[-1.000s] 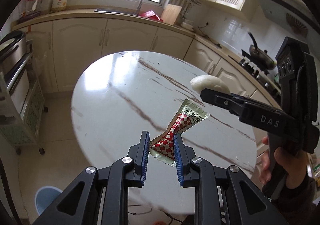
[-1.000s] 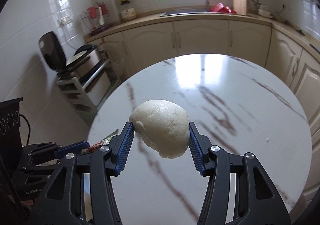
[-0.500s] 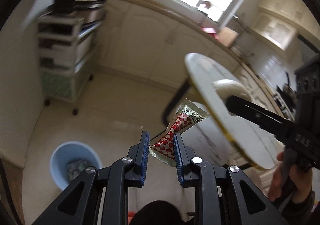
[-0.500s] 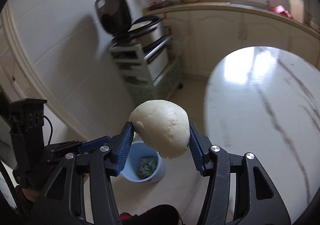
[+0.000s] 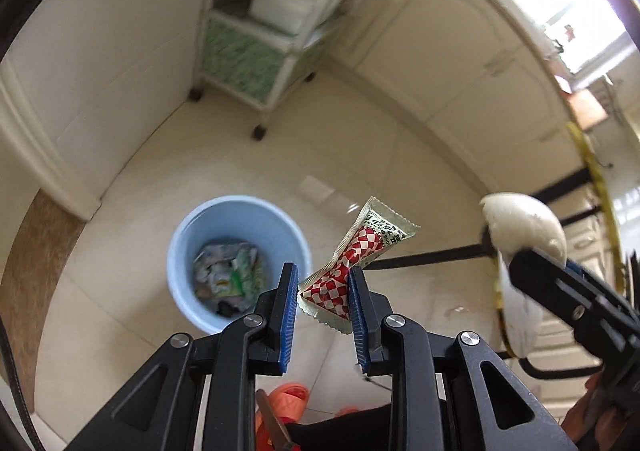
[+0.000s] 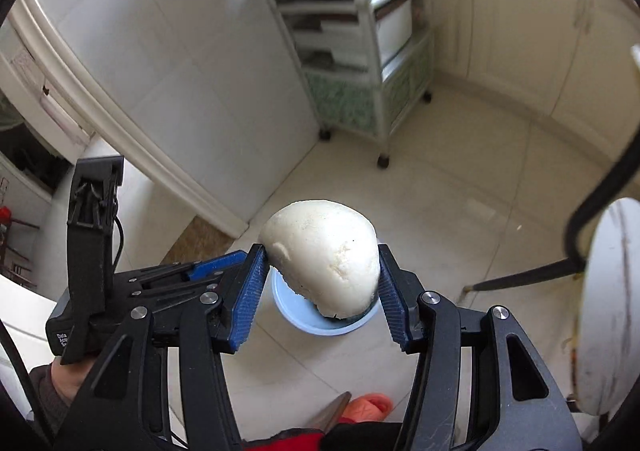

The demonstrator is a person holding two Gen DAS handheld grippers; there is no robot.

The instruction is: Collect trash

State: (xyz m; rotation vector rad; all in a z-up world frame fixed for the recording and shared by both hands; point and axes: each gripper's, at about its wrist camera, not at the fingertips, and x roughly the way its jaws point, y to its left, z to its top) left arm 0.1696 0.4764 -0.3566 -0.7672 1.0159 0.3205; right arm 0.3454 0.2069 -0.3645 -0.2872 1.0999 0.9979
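The white bun hides most of the blue bin in the right view; the table is cut off at the frame edge. The right hand-held gripper clamps the bun. The left hand-held gripper pinches a checkered sachet above open floor, just beside the bin.
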